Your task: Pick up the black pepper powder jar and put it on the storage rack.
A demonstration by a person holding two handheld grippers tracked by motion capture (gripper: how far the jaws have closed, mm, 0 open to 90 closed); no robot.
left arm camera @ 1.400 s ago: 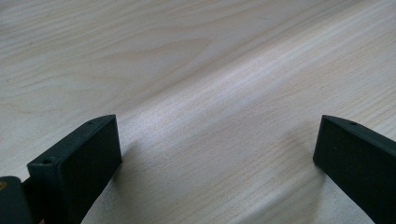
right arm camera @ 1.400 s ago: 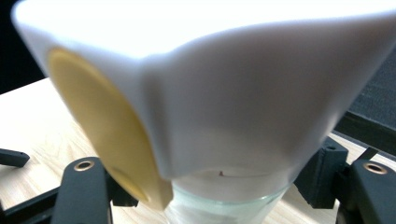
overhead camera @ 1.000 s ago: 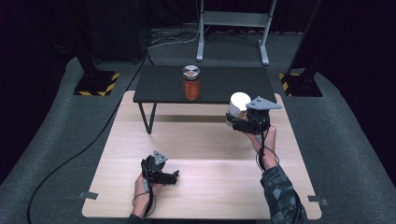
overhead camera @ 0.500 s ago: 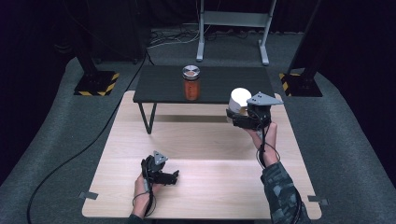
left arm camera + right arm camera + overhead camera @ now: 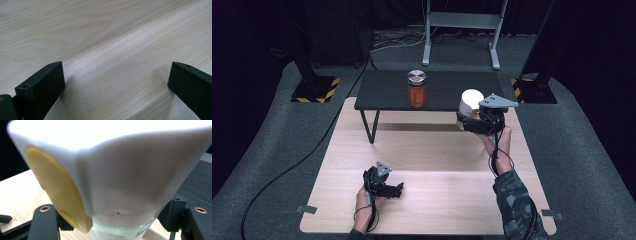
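My right gripper is shut on a container with a white cap and holds it in the air by the near right corner of the black low table. In the right gripper view the white cap carries a round yellow patch, and clear glass shows below it between the jaws of my right gripper. An orange jar with a metal lid stands on the black table. My left gripper lies low on the wooden table. In its own view, my left gripper is open with nothing between the fingers.
The black low table stands on thin legs over the far end of the wooden table. A metal stand and black posts with striped bases are on the carpet behind. A cable runs across the floor at left.
My right gripper has edged slightly away, toward the black table, still carrying the white-capped container. The left gripper has stayed where it was.
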